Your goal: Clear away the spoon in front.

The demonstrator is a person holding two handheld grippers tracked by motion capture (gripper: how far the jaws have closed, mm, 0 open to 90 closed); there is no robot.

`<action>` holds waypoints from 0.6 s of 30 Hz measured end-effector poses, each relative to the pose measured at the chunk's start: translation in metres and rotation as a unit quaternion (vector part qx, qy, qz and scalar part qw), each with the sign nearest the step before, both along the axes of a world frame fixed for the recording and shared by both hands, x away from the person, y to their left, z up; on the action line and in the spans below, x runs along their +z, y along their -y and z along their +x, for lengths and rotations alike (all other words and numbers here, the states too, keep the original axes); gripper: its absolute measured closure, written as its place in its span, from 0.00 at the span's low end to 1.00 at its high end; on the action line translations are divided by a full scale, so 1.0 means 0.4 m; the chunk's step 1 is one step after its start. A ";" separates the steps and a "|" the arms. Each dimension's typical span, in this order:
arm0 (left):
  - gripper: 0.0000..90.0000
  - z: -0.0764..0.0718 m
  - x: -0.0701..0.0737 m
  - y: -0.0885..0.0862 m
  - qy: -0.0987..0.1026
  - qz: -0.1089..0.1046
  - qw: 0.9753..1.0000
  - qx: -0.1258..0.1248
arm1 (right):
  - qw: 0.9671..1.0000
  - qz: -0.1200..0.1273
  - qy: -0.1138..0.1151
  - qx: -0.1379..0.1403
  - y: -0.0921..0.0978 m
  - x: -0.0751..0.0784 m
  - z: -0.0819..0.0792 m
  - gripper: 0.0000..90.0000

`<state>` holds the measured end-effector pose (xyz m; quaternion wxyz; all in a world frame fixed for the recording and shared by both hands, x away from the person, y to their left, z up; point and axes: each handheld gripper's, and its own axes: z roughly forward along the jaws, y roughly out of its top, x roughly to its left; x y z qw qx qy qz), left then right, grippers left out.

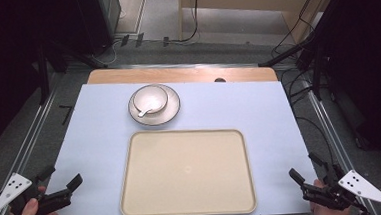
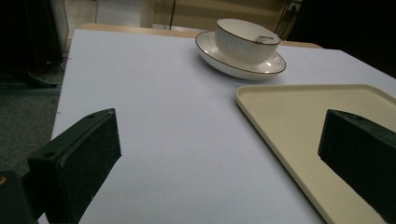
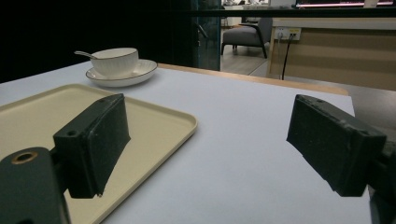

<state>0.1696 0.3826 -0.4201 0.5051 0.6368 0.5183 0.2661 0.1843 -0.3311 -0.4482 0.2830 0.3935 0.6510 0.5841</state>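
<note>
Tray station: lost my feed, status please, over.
Left gripper and right gripper open, holding nothing, at near corners. Tray bare, between them. Bowl with spoon on saucer beyond. Path clear.

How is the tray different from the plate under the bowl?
The tray is a rectangle with rounded corners; the plate is round. The tray is beige all over; the plate is white with a thin dark rim. The tray is much bigger than the plate and lies nearer the person. The tray has nothing on it; the plate carries a bowl with a spoon in it. Both lie flat on the pale table.
</note>
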 end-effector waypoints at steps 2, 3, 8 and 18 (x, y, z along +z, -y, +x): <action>0.00 0.004 0.005 0.006 -0.003 -0.016 1.000 -0.004 | 1.000 -0.003 0.002 0.002 -0.002 -0.001 0.001 0.14; 0.00 0.004 0.005 0.006 -0.003 -0.016 1.000 -0.004 | 1.000 -0.004 0.003 0.002 -0.002 -0.001 0.002 0.14; 0.00 0.016 0.017 0.031 -0.003 -0.013 1.000 -0.008 | 1.000 -0.003 0.002 0.002 -0.002 0.000 0.000 0.14; 0.00 0.048 0.043 0.072 0.005 -0.001 1.000 -0.030 | 1.000 -0.005 -0.001 0.004 -0.010 0.000 -0.002 0.14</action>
